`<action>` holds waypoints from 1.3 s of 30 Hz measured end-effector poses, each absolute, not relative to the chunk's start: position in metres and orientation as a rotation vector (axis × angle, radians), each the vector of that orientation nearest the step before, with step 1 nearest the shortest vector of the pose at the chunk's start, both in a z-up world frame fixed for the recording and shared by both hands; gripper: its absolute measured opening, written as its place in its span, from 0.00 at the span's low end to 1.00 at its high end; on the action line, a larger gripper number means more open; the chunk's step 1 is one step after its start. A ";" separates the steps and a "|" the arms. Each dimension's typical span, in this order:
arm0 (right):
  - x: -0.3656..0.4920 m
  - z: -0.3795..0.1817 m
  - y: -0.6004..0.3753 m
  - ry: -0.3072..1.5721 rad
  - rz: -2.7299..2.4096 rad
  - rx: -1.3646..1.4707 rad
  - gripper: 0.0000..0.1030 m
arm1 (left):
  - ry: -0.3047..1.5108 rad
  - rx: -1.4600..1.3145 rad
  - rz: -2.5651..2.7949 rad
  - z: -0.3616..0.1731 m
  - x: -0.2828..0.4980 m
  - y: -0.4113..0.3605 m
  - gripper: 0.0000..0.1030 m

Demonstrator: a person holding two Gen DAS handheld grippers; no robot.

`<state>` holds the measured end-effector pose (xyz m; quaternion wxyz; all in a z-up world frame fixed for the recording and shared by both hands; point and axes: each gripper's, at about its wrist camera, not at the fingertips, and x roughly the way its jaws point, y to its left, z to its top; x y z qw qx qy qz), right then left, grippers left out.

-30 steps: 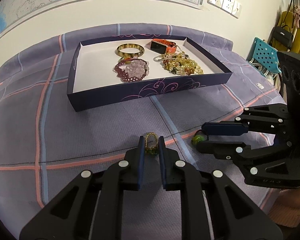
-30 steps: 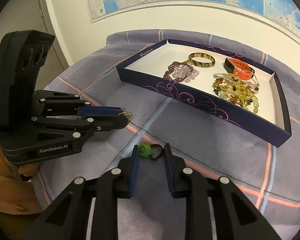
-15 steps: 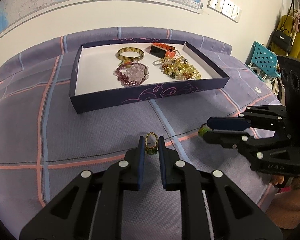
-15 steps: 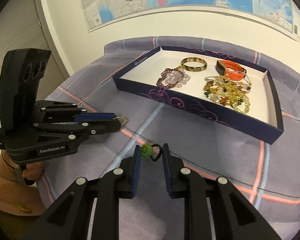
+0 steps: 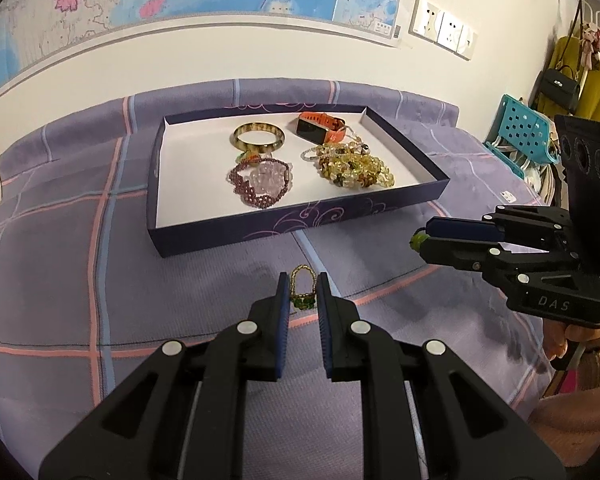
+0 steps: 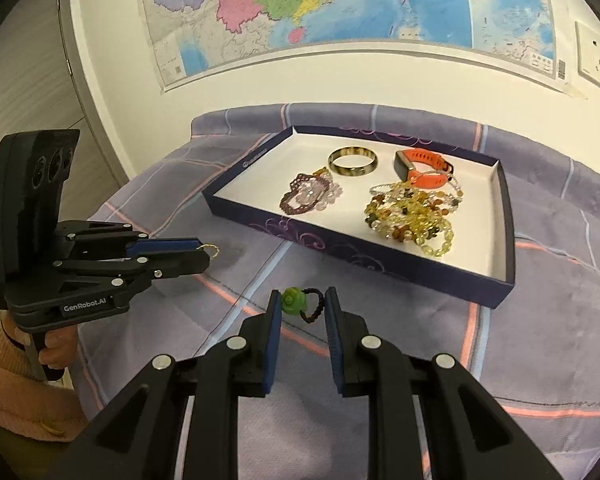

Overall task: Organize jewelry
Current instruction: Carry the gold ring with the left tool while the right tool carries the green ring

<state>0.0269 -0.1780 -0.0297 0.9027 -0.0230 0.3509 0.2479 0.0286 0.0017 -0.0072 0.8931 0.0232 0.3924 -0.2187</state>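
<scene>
Gold bead ring (image 5: 302, 286) with green stones is pinched upright above purple cloth; green-flower ring (image 6: 302, 304) with dark bead band likewise held; navy tray (image 5: 260, 232) with white floor holds bangle (image 5: 259, 139), orange watch (image 5: 320, 126), purple bracelet (image 5: 260, 184), yellow beads (image 5: 354, 166)

The tray (image 5: 300, 222) sits on the tablecloth (image 5: 80, 280) at twelve o'clock from the left gripper (image 5: 303, 292). Inside, the bangle (image 5: 259, 139) lies at eleven o'clock, the watch (image 5: 320, 126) at one, the bead pile (image 5: 354, 166) at four.
</scene>
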 end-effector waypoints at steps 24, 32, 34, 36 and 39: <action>0.040 -0.018 -0.186 0.691 0.484 -0.043 0.19 | 0.753 0.053 -0.448 0.017 0.045 -0.005 0.13; 0.047 -0.009 -0.190 0.668 0.468 -0.052 0.19 | 0.738 0.052 -0.443 0.022 0.053 -0.006 0.13; 0.050 -0.008 -0.191 0.665 0.464 -0.054 0.19 | 0.737 0.052 -0.442 0.023 0.056 -0.007 0.13; 0.052 -0.007 -0.192 0.661 0.463 -0.053 0.19 | 0.732 0.056 -0.440 0.024 0.059 -0.008 0.13; 0.055 -0.005 -0.193 0.656 0.460 -0.055 0.19 | 0.727 0.055 -0.436 0.026 0.063 -0.008 0.13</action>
